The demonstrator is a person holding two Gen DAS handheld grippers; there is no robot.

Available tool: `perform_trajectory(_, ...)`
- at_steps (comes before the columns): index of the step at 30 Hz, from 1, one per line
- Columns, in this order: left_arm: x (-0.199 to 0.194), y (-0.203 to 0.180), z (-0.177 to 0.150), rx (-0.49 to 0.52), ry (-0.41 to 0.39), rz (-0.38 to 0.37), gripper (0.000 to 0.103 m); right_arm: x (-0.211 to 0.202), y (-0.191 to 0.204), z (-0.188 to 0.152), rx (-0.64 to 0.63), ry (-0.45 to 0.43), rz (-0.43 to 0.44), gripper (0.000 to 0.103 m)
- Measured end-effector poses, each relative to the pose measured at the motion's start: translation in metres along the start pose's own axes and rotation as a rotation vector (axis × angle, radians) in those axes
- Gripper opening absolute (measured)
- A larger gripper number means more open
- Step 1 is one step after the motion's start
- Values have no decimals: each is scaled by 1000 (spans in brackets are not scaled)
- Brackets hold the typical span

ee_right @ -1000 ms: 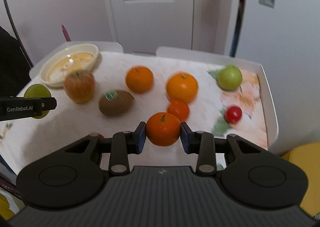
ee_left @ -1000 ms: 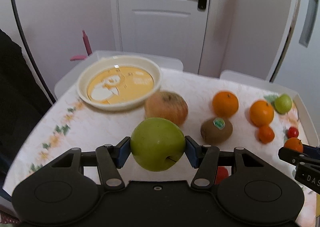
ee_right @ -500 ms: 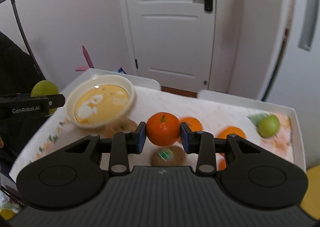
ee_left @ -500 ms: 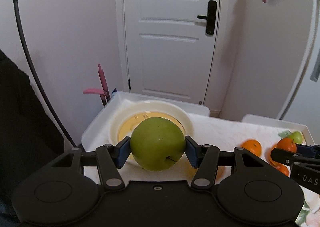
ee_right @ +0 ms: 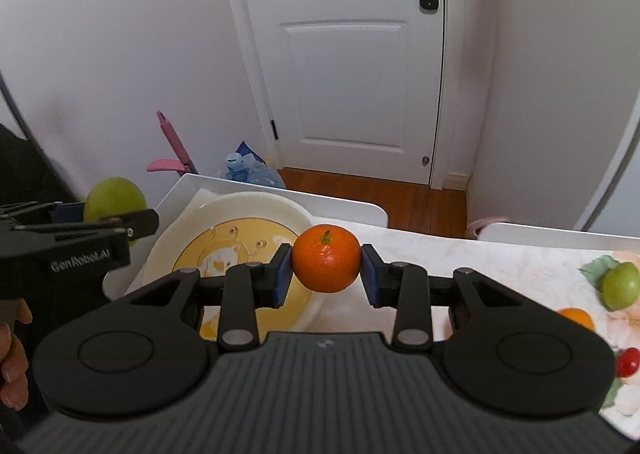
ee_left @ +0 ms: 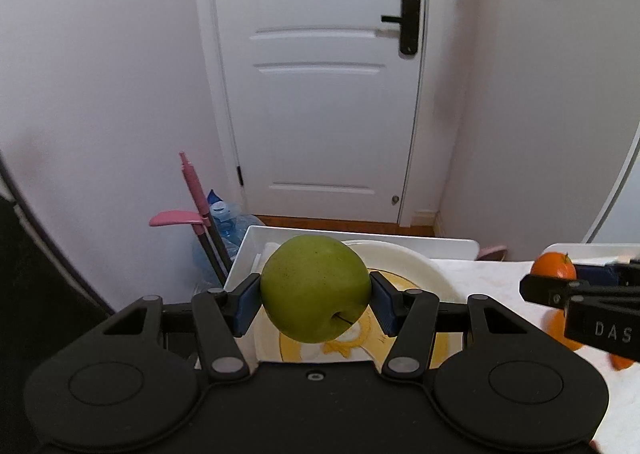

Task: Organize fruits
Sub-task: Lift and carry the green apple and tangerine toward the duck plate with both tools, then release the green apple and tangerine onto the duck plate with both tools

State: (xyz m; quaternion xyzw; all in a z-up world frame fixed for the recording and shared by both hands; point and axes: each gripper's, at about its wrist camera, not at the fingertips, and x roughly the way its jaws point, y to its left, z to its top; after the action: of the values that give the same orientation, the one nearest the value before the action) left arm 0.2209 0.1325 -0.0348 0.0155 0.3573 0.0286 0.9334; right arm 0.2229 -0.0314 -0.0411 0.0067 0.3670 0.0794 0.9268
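My left gripper (ee_left: 315, 300) is shut on a large green apple (ee_left: 315, 288) and holds it above the near-left part of the cream plate with a yellow centre (ee_left: 404, 258). My right gripper (ee_right: 326, 270) is shut on a small orange mandarin (ee_right: 326, 258) and holds it above the plate's right rim (ee_right: 240, 206). In the right wrist view the left gripper (ee_right: 132, 224) and its apple (ee_right: 114, 198) show at the left. In the left wrist view the right gripper (ee_left: 532, 286) with the mandarin (ee_left: 554, 266) shows at the right.
The plate sits at the far left of a white tray table (ee_right: 280, 194) with a floral cloth. A small green apple (ee_right: 622, 286), an orange (ee_right: 576, 316) and a red cherry tomato (ee_right: 628, 362) lie at the right. A pink-handled tool (ee_left: 192, 190) and a water bottle (ee_left: 228, 218) stand behind the table.
Both grippers have risen and moved forward toward the plate with their fruit. The fruits on the cloth have dropped out of the lower part of both views.
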Motion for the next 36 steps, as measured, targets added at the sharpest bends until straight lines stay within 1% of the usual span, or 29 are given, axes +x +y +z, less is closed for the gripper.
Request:
perform_trajectory(5, 41, 8, 0, 54, 35, -38, 61, 31, 8, 7, 16, 19, -25, 51)
perform_trajectory(14, 91, -7, -12, 206, 58, -59, 61, 68, 6, 9, 57, 62, -67, 51)
perform_trajectory(19, 110, -11, -14, 251, 64, -65, 61, 79, 7, 8, 68, 82, -73, 51)
perform_trajectory(23, 116, -12, -15, 256, 68, -75, 62, 82, 8, 13, 72, 86, -71, 51)
perform_trajectory(24, 117, -11, -15, 251, 73, -83, 63, 82, 7, 14, 72, 86, -70, 51)
perform_trajectory(26, 113, -10, -14, 256, 54, -98, 82, 82, 6, 16, 77, 88, -66, 51)
perform_trajectory(27, 109, -10, -14, 264, 37, -95, 98, 81, 5, 18, 81, 88, -62, 51)
perform_trajectory(28, 105, -10, -13, 270, 19, -94, 103, 81, 5, 19, 81, 88, -56, 51)
perform_trajectory(29, 101, -9, -13, 275, 10, -100, 103, 81, 4, 20, 77, 88, -52, 51)
perform_trajectory(32, 95, -7, -12, 276, 24, -97, 103, 83, 7, 23, 58, 88, -38, 51)
perform_trajectory(36, 89, 3, -12, 233, 58, -113, 103, 88, 13, 23, 25, 95, -5, 51)
